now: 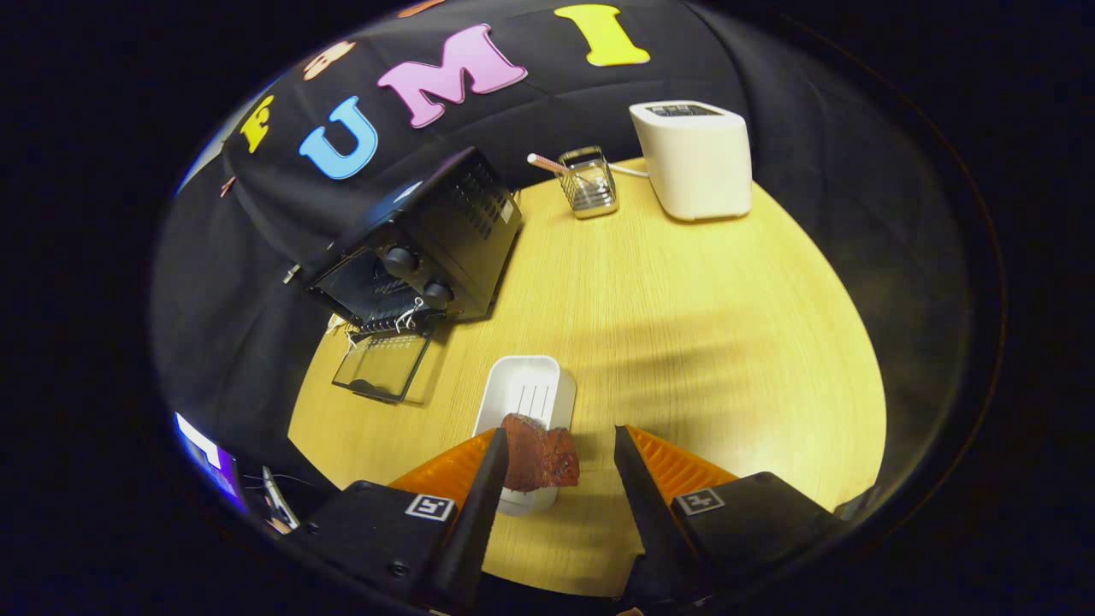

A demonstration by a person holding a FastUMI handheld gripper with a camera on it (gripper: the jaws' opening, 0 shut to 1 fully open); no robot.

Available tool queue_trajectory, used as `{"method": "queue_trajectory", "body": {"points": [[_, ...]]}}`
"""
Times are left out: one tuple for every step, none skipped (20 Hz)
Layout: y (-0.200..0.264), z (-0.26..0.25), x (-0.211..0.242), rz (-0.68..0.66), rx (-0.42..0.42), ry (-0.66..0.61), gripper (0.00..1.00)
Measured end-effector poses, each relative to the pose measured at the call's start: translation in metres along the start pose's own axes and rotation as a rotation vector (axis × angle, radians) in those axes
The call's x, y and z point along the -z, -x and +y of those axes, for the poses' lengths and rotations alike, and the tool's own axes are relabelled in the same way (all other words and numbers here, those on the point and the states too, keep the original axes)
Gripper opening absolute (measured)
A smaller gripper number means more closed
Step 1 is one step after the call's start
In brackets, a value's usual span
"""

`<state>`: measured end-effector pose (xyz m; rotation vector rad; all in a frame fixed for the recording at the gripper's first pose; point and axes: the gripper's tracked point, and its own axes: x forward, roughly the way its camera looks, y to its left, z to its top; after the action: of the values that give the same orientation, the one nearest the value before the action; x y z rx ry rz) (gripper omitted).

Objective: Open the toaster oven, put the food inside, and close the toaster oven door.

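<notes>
Here we held the gripper [554, 462] open — the food [539, 458] lay on its white tray [526, 389] between the fingers, against the left one; the toaster oven [419, 248], door down, sat beyond, leftward.

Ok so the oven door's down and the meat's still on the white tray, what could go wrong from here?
The gripper is open, and the meat lies near one finger, well off the other; closing off-centre might push it along the white tray rather than pinch it.

The tray looks light and could slide on the table.

The toaster oven sits angled, its open door lying flat, so a low approach could clip it.
</notes>
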<state>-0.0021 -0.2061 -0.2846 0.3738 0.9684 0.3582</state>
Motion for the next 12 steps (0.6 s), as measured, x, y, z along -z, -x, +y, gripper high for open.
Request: {"method": "queue_trajectory", "body": {"points": [[-0.002, -0.001, 0.002, 0.016, -0.009, -0.020, 0.75], [-0.002, -0.001, 0.003, 0.031, -0.016, -0.039, 0.67], [-0.004, 0.000, 0.006, 0.043, -0.023, -0.057, 0.58], [-0.005, 0.001, 0.009, 0.065, -0.034, -0.077, 0.50], [-0.005, 0.004, 0.010, 0.080, -0.048, -0.101, 0.46], [-0.006, 0.010, 0.010, 0.091, -0.078, -0.121, 0.43], [-0.008, 0.012, 0.010, 0.093, -0.088, -0.119, 0.39], [-0.009, 0.012, 0.009, 0.093, -0.094, -0.112, 0.39], [-0.012, 0.008, 0.011, 0.093, -0.075, -0.107, 0.39], [-0.004, 0.003, 0.006, 0.087, -0.069, -0.126, 0.31], [-0.013, 0.005, 0.009, 0.094, -0.074, -0.150, 0.23], [-0.011, 0.006, 0.008, 0.100, -0.083, -0.170, 0.24]]}}
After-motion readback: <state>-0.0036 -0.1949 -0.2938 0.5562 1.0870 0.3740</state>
